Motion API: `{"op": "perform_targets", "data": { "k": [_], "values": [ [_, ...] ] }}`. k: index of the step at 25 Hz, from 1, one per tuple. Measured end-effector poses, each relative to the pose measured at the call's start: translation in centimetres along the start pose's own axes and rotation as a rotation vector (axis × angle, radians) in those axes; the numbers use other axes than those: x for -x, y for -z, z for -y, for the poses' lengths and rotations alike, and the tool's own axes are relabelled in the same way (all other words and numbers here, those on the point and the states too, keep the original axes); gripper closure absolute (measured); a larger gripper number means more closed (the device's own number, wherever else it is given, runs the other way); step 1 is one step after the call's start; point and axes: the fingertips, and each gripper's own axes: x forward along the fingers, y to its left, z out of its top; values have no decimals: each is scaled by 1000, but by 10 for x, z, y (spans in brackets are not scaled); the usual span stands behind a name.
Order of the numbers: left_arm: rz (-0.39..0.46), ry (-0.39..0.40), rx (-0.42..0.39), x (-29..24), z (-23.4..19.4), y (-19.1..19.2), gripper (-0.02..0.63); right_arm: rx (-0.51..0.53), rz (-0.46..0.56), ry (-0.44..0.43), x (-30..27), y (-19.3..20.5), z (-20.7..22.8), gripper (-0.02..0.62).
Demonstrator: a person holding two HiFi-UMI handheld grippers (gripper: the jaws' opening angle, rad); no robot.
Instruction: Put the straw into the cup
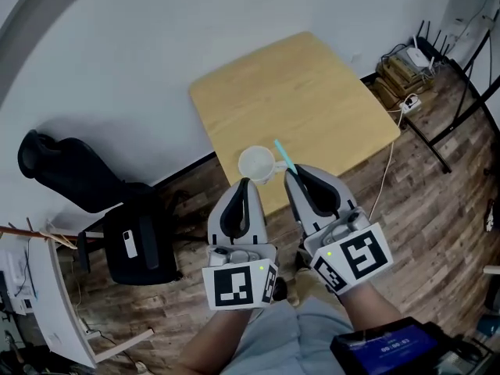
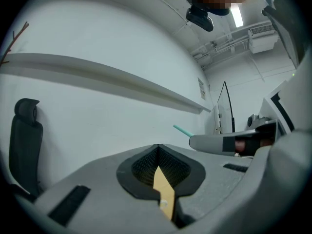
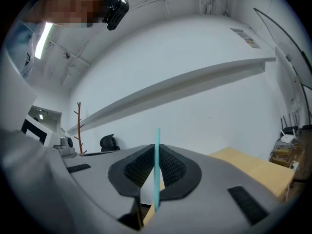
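A pale, round cup (image 1: pixel 256 162) stands near the front edge of the wooden table (image 1: pixel 312 92). My right gripper (image 1: pixel 294 173) (image 3: pixel 156 149) is shut on a teal straw (image 1: pixel 284 156) (image 3: pixel 157 179). The straw sticks up out of the jaws just right of the cup, with its top end free. My left gripper (image 1: pixel 244 182) (image 2: pixel 158 149) has its jaws together right at the cup's near rim; only a sliver of table shows through them, and the cup is hidden in the left gripper view. In that view the straw's tip (image 2: pixel 183 129) pokes past the right gripper's finger (image 2: pixel 219 143).
A black office chair (image 1: pixel 70 170) and a dark bag (image 1: pixel 137 241) stand on the wood floor to the left. Cables, a power strip and a router (image 1: pixel 410 65) lie at the right of the table. The white wall (image 1: pixel 117 61) runs behind the table.
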Motion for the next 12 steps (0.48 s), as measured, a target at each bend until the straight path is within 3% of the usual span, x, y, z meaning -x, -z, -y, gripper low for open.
{"op": "perform_targets", "data": {
  "k": [6,12],
  "values": [
    [52,-58,-38,-12,-4,-32,607,23,68,-95,-21,-38,0,572],
    [92,-96,-47,-20,-18,-47,607,42,105,-128,-42,-57,1,572]
  ]
}}
